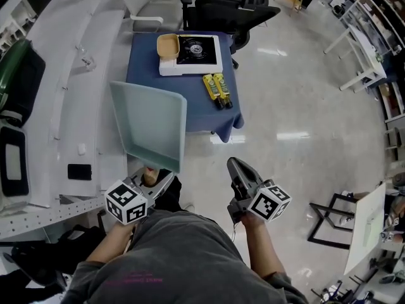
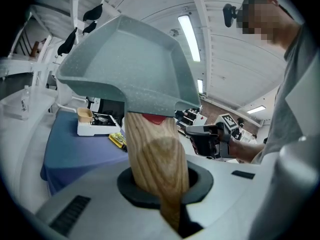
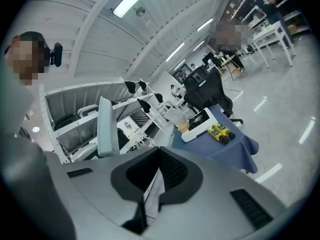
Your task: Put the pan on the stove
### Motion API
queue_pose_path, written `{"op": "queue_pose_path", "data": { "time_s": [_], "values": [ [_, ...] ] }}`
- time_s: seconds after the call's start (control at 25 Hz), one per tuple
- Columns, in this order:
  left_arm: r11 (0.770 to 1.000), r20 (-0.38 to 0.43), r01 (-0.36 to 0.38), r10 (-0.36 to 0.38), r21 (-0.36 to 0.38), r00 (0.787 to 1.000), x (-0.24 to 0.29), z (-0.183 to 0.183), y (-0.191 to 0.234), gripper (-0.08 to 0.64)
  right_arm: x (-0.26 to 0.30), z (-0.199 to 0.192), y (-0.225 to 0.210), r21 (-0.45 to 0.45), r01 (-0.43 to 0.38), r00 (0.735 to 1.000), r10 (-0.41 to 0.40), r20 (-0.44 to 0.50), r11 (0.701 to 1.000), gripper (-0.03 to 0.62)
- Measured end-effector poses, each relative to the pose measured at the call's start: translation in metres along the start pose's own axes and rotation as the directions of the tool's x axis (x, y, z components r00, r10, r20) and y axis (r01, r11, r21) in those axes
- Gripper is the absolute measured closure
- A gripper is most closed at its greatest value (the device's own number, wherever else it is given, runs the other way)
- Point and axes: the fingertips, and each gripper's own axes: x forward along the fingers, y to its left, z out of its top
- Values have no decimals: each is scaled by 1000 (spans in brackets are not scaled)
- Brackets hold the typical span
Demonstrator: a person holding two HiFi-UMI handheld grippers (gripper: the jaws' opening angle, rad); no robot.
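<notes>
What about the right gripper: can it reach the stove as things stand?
Probably not yet: nothing blocks the right gripper, but the stove sits on the table across open floor, so the person likely must step closer.

Bright, even light falls from long ceiling lamps [image 2: 189,36], seen overhead in both gripper views. The glossy floor [image 1: 297,106] throws them back as pale streaks of glare. Shadows are soft and faint. Straight lines bow strongly toward every edge, and the gripper views darken at their corners. Close to the lens, the wooden handle [image 2: 155,154] blurs.
</notes>
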Motion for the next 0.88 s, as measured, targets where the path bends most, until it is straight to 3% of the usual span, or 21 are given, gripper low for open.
{"op": "queue_pose_path", "data": {
  "time_s": [0.88],
  "values": [
    [1000, -58, 4, -6, -26, 998, 50, 106, 190, 527, 200, 82, -27, 14, 49, 998, -48, -52, 999, 589]
  ]
}}
